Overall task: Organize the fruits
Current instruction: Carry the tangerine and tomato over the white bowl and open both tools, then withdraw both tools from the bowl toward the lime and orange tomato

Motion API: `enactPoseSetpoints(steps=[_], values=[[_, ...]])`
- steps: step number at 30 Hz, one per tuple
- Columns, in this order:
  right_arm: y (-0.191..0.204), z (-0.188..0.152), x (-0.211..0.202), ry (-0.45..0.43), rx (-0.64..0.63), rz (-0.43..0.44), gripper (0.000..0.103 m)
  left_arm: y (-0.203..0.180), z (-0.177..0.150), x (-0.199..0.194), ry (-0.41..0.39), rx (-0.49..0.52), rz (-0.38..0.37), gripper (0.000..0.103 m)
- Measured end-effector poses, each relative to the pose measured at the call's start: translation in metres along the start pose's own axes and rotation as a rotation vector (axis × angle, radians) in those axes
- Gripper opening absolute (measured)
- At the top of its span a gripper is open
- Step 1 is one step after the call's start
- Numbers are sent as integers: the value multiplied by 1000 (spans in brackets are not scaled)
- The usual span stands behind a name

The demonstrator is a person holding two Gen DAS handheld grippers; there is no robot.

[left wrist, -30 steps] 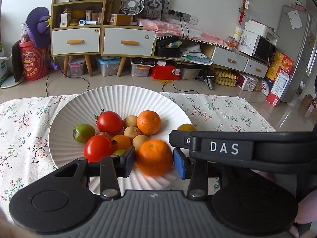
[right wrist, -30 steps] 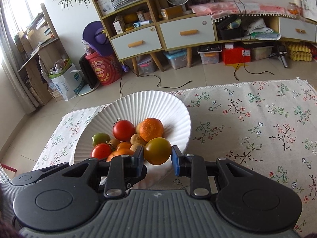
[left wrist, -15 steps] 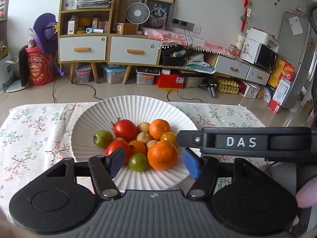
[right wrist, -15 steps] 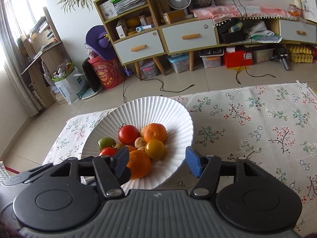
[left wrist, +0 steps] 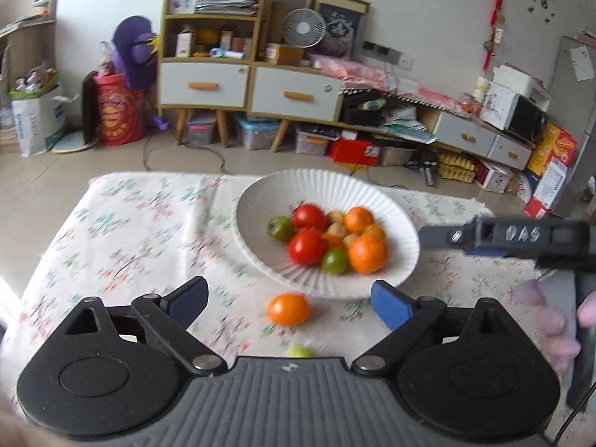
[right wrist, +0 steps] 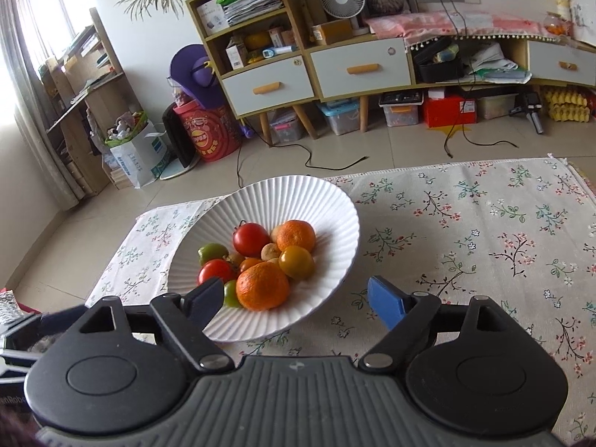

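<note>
A white ribbed plate [left wrist: 395, 216] [right wrist: 335, 205] on the floral tablecloth holds several fruits: red tomatoes [left wrist: 307, 246], oranges [left wrist: 367, 254] [right wrist: 262, 286], green fruits [left wrist: 334, 260] and small brown ones. On the cloth in front of the plate lie an orange fruit [left wrist: 287, 309] and a small green fruit [left wrist: 301, 352]. My left gripper [left wrist: 290, 303] is open and empty, with the loose orange fruit between its fingers. My right gripper [right wrist: 296, 300] is open and empty over the plate's near rim; it also shows in the left wrist view [left wrist: 503, 238].
The floral tablecloth [right wrist: 484, 231] [left wrist: 141, 231] stretches right and left of the plate. Beyond the table's far edge are tiled floor, cabinets with drawers [right wrist: 357, 70], boxes and cables.
Both grippers opened, let go of their fruits into the plate and drew back. The left view pulled back and left, bringing two loose fruits on the cloth into view.
</note>
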State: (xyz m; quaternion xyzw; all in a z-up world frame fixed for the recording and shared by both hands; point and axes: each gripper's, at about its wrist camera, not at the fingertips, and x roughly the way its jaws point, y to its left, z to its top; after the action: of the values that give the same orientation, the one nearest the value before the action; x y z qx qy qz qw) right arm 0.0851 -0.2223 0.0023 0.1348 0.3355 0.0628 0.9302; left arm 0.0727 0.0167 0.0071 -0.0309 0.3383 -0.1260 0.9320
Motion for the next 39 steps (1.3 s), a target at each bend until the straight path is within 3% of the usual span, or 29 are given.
enactPoseSetpoints(steps=[6,8,13,18,24,28,30,33,36,39], values=[[11,-8,-12,5,26,25,92,6,-11,-13,46,-49,124,96],[16,-13,-15,8,10,34,97,8,-10,-14,44,-68,139,100],[23,-30,-14,23,-17,7,98,11,-14,-3,41,-37,166,100],[17,-44,-14,13,15,-57,98,15,-32,5,32,-29,110,100],[12,-76,-31,-77,-78,-197,100,8,-54,6,11,32,-8,100],[10,-83,-33,-63,-127,-233,101,3,-58,10,-20,19,-41,100],[6,-83,-33,-51,-110,-230,101,-1,-59,11,-26,40,-51,97],[2,-81,-32,-40,-82,-236,102,-4,-59,14,-40,76,-56,82],[9,-82,-35,-35,-98,-247,102,-2,-57,21,-33,49,-76,70],[20,-91,-42,-53,-121,-246,102,-4,-56,26,-14,46,-109,48]])
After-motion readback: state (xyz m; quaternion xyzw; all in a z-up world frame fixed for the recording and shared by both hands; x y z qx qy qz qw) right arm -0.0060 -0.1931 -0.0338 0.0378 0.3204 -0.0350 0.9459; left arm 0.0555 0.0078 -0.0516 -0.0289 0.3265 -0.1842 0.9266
